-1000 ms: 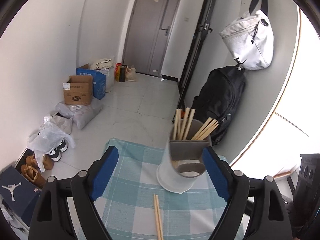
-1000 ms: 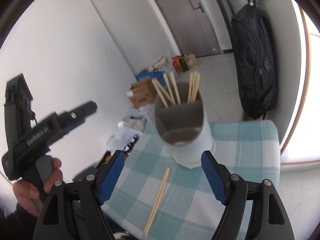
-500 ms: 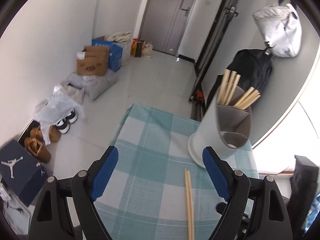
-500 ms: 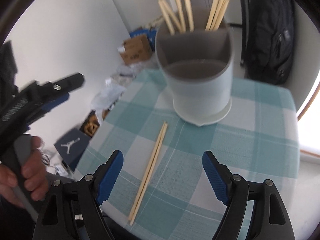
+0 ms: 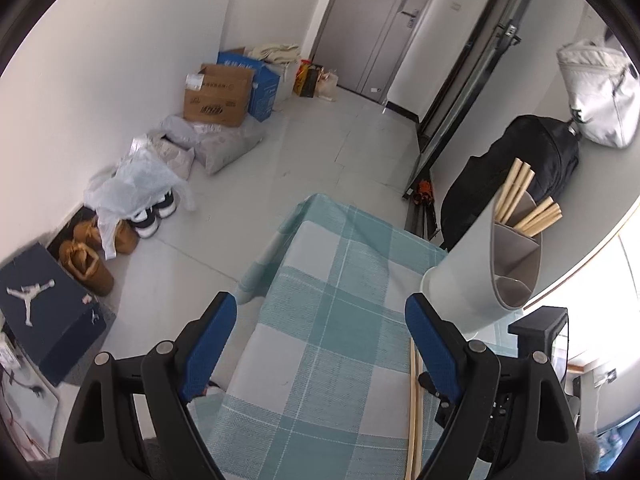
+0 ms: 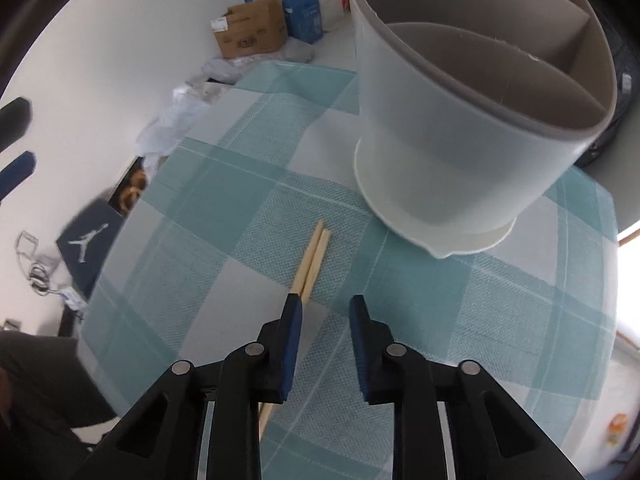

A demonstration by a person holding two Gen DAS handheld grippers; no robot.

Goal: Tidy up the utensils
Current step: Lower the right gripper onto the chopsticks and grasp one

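Chopsticks, one loose pair, bamboo, pale and square-ended: lying side by side on the checked tablecloth, running under the left pad of the right gripper. Right gripper jaws are closing, a narrow gap left; the pair passes at the left pad's tip, not plainly between the pads, and no pinch shows. Far ends stop just short of the utensil holder.

Left gripper: jaws spread wide, nothing between them, hovering over bare cloth. The same pair lies close by its right finger, partly hidden by it.

Room to move: cloth is bare left of the pair up to the table's left edge, which drops to floor. The holder crowds the far right; open cloth lies right of the right gripper.

Materials: cloth woven, teal and white squares, soft weave. Holder is a tall cylinder, white matte plastic outside, grey inside, flared foot, split into compartments. More chopsticks stand tilted in its rear compartments; the near one shows none.
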